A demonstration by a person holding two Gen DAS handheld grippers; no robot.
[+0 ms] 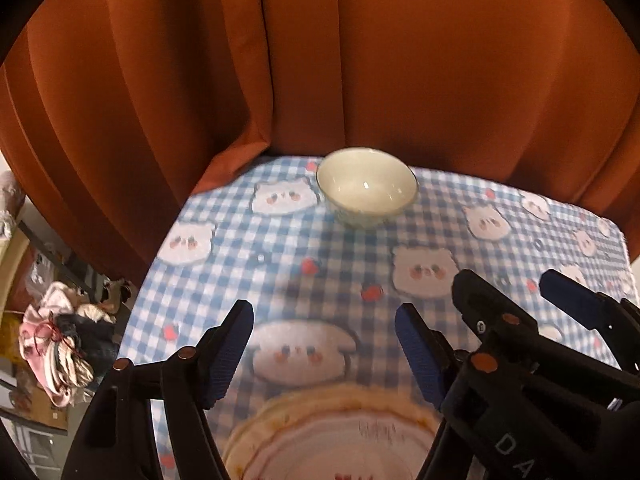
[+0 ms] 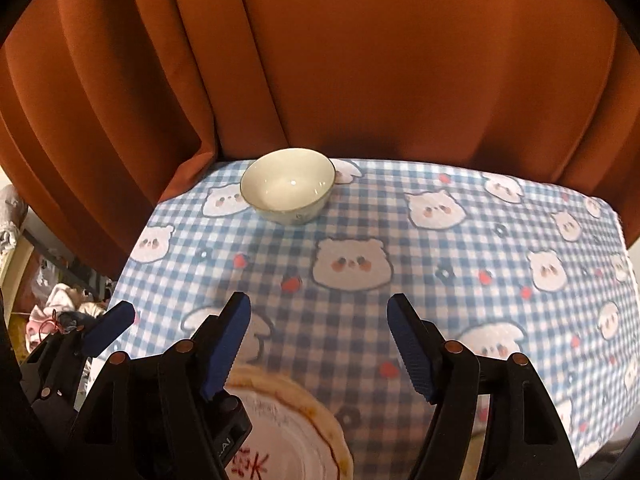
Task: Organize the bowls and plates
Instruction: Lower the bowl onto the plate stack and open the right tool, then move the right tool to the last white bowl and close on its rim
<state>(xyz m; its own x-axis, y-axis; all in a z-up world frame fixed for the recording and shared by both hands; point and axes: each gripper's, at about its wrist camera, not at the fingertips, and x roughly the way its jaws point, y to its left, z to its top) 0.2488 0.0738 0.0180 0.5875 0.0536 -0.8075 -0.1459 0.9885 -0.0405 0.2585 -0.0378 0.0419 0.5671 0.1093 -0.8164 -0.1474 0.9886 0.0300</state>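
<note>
A small white bowl (image 1: pixel 367 186) stands upright at the far edge of the table, also in the right wrist view (image 2: pixel 288 185). A white plate with an orange rim and red marks (image 1: pixel 336 436) lies at the near edge, below my left gripper (image 1: pixel 324 354), which is open and empty above it. In the right wrist view the plate (image 2: pixel 296 436) is at the lower left. My right gripper (image 2: pixel 318 348) is open and empty, just right of the plate. The right gripper (image 1: pixel 516 308) also shows in the left wrist view.
The table wears a blue checked cloth with bear faces (image 2: pixel 400 240). An orange curtain (image 2: pixel 360 60) hangs right behind the table. Clutter of cloth and boxes (image 1: pixel 60 340) lies on the floor off the table's left edge.
</note>
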